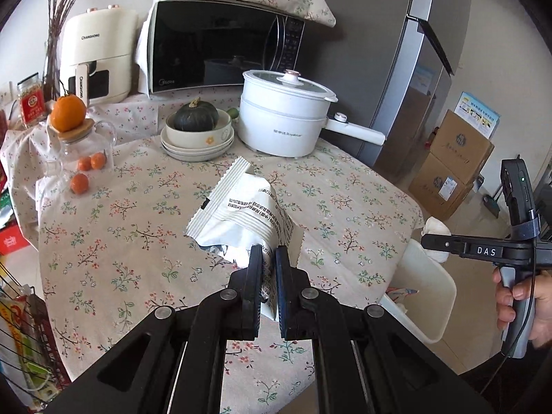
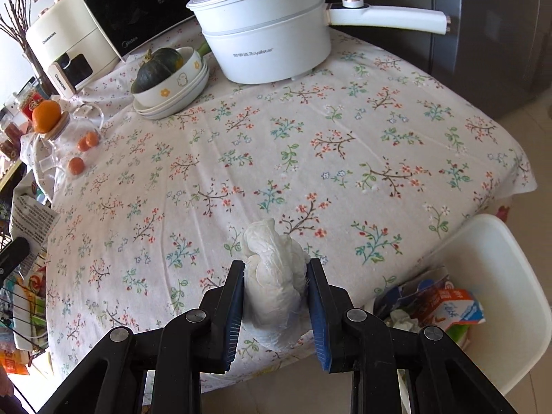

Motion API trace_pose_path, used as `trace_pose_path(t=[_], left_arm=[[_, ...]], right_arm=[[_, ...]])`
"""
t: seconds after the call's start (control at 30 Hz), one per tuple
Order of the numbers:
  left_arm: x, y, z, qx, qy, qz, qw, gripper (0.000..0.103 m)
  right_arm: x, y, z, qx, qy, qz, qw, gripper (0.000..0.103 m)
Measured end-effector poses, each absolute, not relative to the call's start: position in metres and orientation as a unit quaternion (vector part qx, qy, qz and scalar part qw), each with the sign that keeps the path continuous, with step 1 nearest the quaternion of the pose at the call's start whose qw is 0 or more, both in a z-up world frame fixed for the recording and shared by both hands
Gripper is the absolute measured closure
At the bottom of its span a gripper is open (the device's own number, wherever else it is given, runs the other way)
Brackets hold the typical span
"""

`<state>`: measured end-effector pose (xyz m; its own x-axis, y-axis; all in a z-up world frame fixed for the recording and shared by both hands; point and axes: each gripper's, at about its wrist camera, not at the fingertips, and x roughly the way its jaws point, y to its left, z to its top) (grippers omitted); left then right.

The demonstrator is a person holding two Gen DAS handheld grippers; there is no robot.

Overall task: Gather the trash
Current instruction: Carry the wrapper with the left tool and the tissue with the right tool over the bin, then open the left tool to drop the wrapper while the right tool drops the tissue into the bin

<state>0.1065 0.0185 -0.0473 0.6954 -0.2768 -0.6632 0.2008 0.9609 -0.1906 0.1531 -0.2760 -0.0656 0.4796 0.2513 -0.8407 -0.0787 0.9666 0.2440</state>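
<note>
Right gripper (image 2: 276,276): jaws clamping a crumpled white tissue wad (image 2: 274,276), long axis running along the fingers. The white plastic bin (image 2: 500,276) is sitting at four o'clock, off the bench edge; right hand nearer.

Left gripper (image 1: 268,255): jaws pinching a white printed snack wrapper (image 1: 241,207) nearly shut. Bin bottom is hiding under litter.

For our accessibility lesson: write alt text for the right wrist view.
The right gripper clamps a crumpled white tissue wad above a floral-clothed table, beside a white plastic bin holding packaging scraps. A white electric pot stands behind.
</note>
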Motion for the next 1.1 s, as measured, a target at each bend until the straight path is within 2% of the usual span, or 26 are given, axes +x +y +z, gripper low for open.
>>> trace_pose_path(t=[0.3,0.8,1.1], left_arm=[[0.112,-0.038,-0.06,-0.085,0.387,-0.203,0.895,0.096],[0.106,-0.183,-0.091,-0.004,0.417,-0.31,0.854,0.096],[0.1,-0.237,-0.119,0.035,0.437,-0.347,0.829,0.095]], right_arm=[[0.137,-0.301,-0.073,0.083,0.508,0.085,0.853,0.072],[0.114,-0.37,-0.09,0.074,0.526,0.017,0.847,0.072],[0.093,-0.422,-0.103,0.075,0.538,-0.024,0.84,0.072]])
